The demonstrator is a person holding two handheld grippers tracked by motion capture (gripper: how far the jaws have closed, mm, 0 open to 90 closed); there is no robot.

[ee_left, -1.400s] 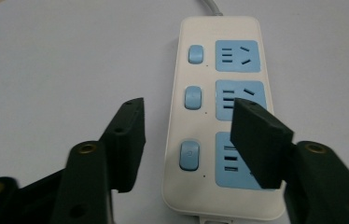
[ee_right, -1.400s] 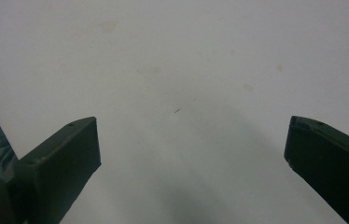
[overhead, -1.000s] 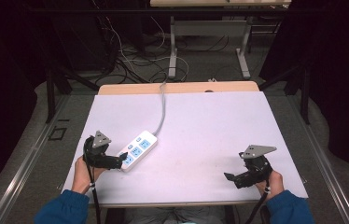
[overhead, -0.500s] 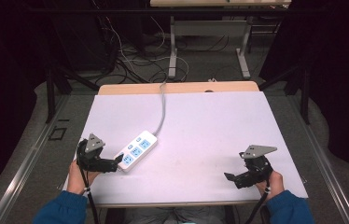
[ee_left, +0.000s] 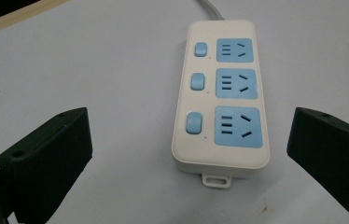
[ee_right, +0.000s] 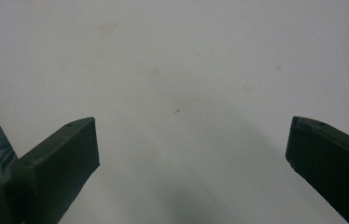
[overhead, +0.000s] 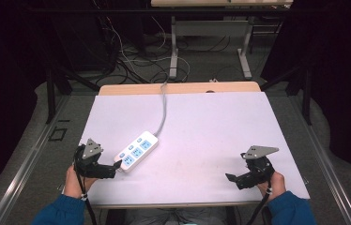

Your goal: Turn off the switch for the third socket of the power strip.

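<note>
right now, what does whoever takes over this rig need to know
Left gripper: open, at the near end of the power strip, not gripping it; in the left gripper view the strip lies ahead between the spread jaws.
Right gripper: open, holding nothing, over the bare table at the near right.
Power strip: flat on the table's near left, three blue sockets up, nothing plugged in, grey cable running off the far edge.
Done: nothing visible on the strip.
Left: probably close on the strip and handle it.
</note>
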